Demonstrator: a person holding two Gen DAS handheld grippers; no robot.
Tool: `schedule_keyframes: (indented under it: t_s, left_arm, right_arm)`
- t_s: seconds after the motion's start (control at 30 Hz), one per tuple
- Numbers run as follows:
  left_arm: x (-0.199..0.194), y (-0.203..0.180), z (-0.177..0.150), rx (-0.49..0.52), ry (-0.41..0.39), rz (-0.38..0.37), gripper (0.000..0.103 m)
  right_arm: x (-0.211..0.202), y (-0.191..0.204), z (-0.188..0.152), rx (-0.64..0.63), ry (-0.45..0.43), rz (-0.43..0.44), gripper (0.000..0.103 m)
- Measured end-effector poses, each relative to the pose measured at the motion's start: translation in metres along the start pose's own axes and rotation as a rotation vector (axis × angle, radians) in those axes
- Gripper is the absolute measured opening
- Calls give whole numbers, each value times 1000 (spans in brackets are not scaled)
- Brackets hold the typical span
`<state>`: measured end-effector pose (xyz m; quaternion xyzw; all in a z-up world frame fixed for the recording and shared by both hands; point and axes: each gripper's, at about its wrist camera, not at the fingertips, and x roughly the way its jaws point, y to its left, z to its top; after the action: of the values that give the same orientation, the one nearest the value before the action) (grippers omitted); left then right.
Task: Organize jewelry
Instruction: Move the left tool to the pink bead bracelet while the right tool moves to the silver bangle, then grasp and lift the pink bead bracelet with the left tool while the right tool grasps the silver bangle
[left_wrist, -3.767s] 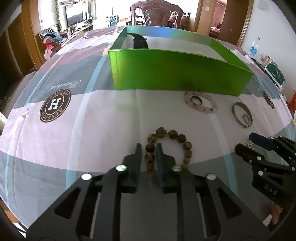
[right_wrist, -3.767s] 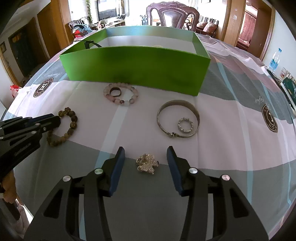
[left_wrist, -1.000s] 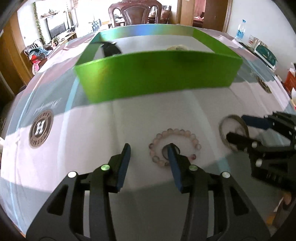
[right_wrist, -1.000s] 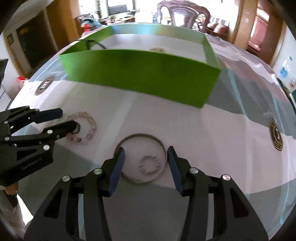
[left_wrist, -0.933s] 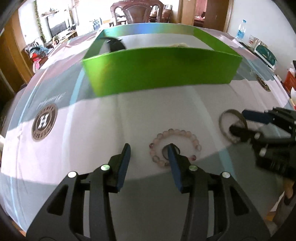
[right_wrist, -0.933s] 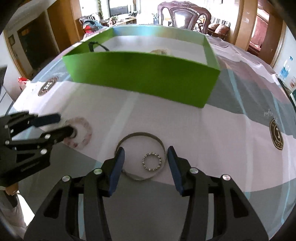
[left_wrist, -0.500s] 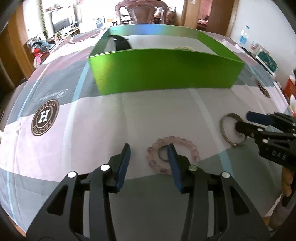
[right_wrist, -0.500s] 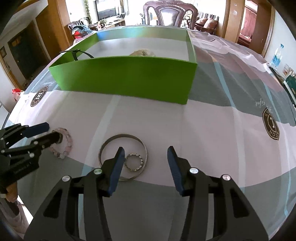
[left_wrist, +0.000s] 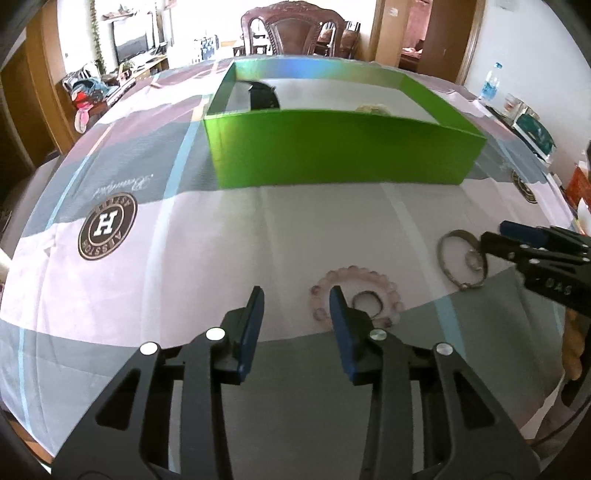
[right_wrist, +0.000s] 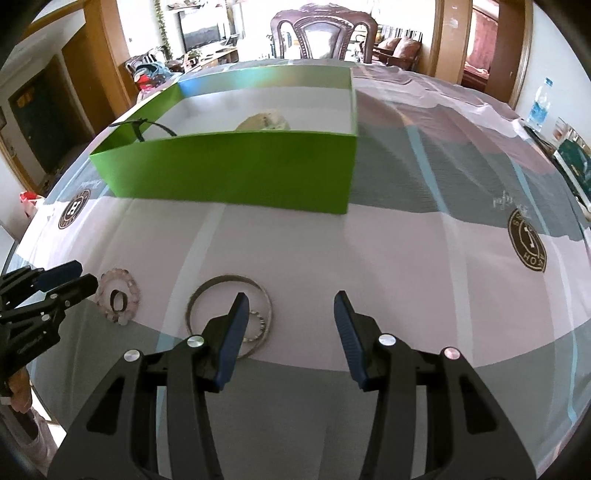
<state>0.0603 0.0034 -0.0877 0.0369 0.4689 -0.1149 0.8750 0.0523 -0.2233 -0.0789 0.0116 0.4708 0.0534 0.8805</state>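
Stowed: your open green cardboard box (right_wrist: 236, 173) holds a pale gold piece (right_wrist: 266, 122) and a black item. Outstanding on the cloth: pink bead bracelet (left_wrist: 356, 291), metal bangle (right_wrist: 229, 317). Left gripper (left_wrist: 295, 306), jaws just narrowing, empty; right gripper (right_wrist: 291, 314) parted, empty.

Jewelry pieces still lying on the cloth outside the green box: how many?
4: pink bead bracelet with a dark ring inside it; metal bangle with a small beaded ring inside it. Claws may hide more.
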Motion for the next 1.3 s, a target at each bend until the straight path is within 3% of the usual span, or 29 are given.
schedule_keyframes:
  t_s: [0.07,0.5,0.57,0.63,0.7,0.9,1.3]
  left_arm:
    - [4,0,-1,-2,10,-3,35]
    - [10,-16,-3,41,5,-4,34]
    - [11,-15,-2,39,0,3,27]
    - [11,-14,-2,32,-2,6,19]
    - [11,-12,-2,27,-3,3,12]
    - [10,-9,-1,5,-5,1,8]
    - [-26,-7,11,-14,-101,-27,8]
  right_arm:
    - [1,-1,0,1,2,-3,43]
    - [15,14,-1,-37,29,15,40]
    - [14,17,-1,-44,27,25,33]
    - [14,18,-1,-51,25,44,15]
    - [14,21,-1,-59,22,34,8]
    - [9,17,2,-23,10,41,4]
    - [-15,7,12,5,-53,26,4]
